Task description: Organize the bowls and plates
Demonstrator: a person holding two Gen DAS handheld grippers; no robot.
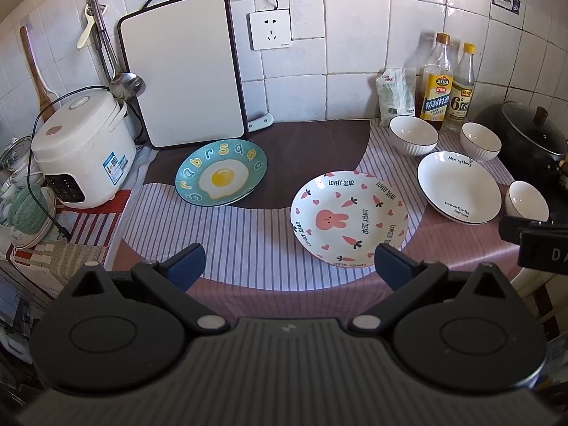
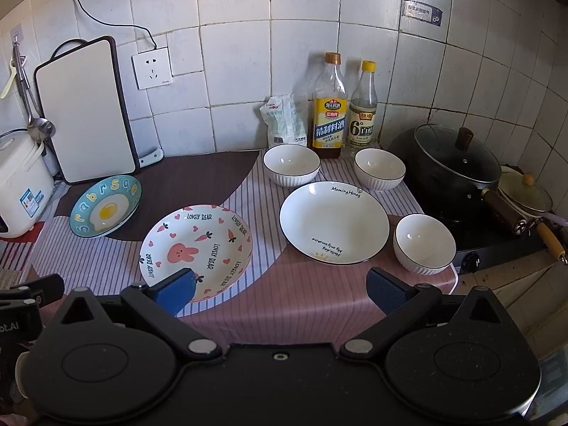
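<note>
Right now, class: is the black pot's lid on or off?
On. The glass lid sits flat over the black pot, knob upward.

The rice cooker (image 2: 19,181) is cut by the right wrist view's left edge; bottle labels (image 2: 330,126) stay unreadable.

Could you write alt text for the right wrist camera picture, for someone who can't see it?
An open, empty claw hovers over a striped cloth holding three plates, a white plate, a bunny plate and an egg plate, plus three white bowls. Two bottles stand against the tiled wall; a lidded black pot sits right.
</note>
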